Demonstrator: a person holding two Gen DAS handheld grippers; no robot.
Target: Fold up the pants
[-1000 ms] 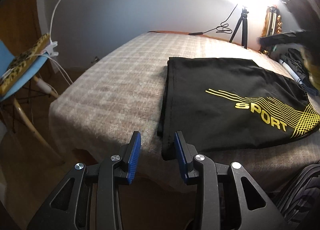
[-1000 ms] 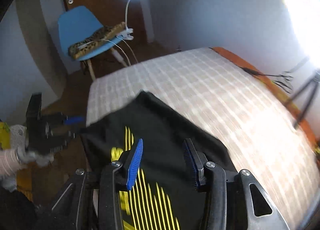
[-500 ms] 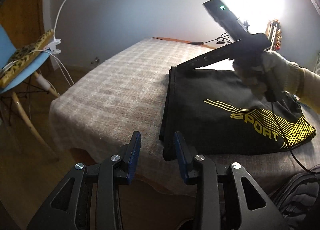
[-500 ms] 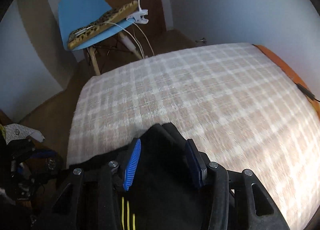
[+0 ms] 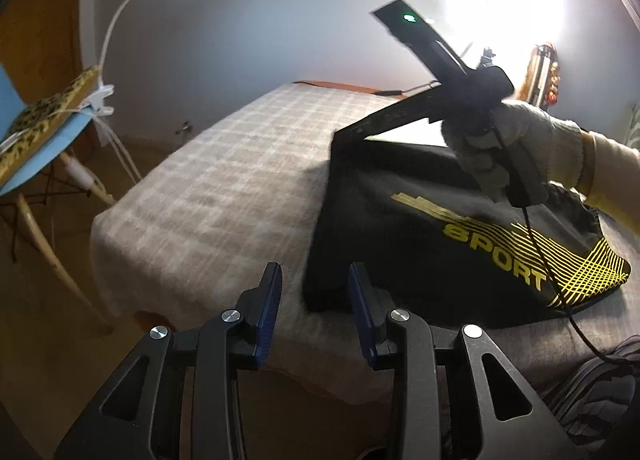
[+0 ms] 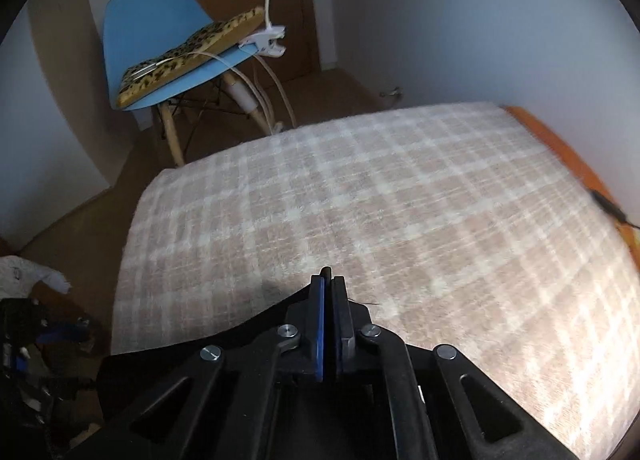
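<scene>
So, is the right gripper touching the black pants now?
Touching: left wrist view shows the right gripper pinching the black pants at their far corner, lifting it.

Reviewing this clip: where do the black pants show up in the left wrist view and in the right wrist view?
Left wrist: black pants lie right of centre on the plaid blanket, far corner lifted.
Right wrist: only a dark edge at bottom centre, pinched by the right gripper.
Shared landmark: blue chair.
</scene>
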